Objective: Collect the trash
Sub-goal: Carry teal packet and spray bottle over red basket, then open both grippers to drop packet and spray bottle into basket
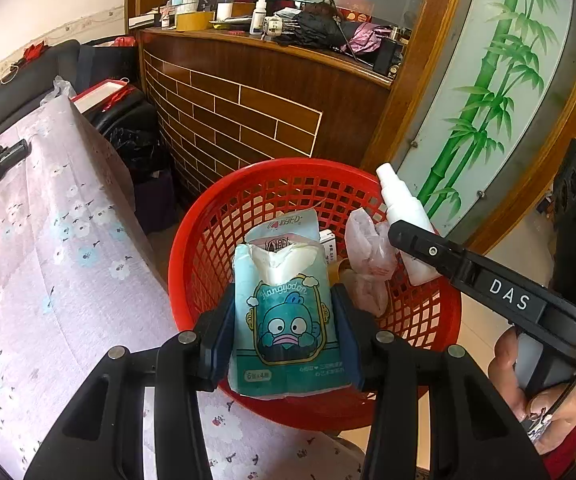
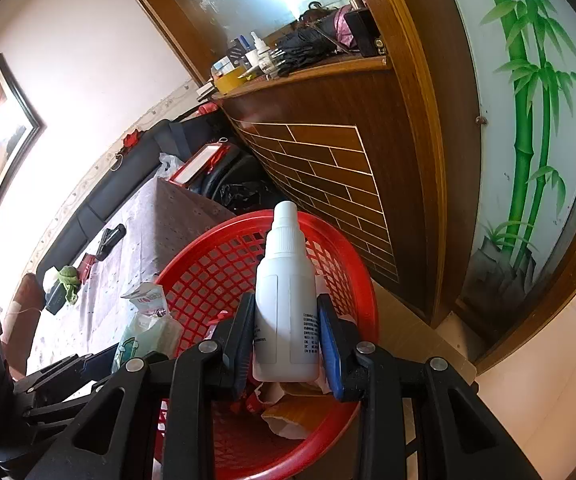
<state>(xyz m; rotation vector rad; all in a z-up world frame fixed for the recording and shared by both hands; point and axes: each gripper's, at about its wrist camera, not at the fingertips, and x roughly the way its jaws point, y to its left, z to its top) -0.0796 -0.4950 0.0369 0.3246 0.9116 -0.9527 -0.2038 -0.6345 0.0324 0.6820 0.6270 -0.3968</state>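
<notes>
Trash already lies in the red plastic mesh basket (image 1: pixel 191 264); my left hand-held gripper (image 1: pixel 288 340) clamps a torn blue tissue pack (image 1: pixel 283 312), my right hand-held gripper (image 2: pixel 288 340) a white plastic spray bottle (image 2: pixel 285 300), both above it, unreleased.

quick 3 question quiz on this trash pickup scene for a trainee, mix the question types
1. True or false: the left hand-held gripper is shut on a tissue pack.
2. What does the right hand-held gripper hold? A) white spray bottle B) tape roll C) umbrella
3. Fill in: both items are held over the red ____.

Key: 1 true; 2 A; 3 basket
</notes>
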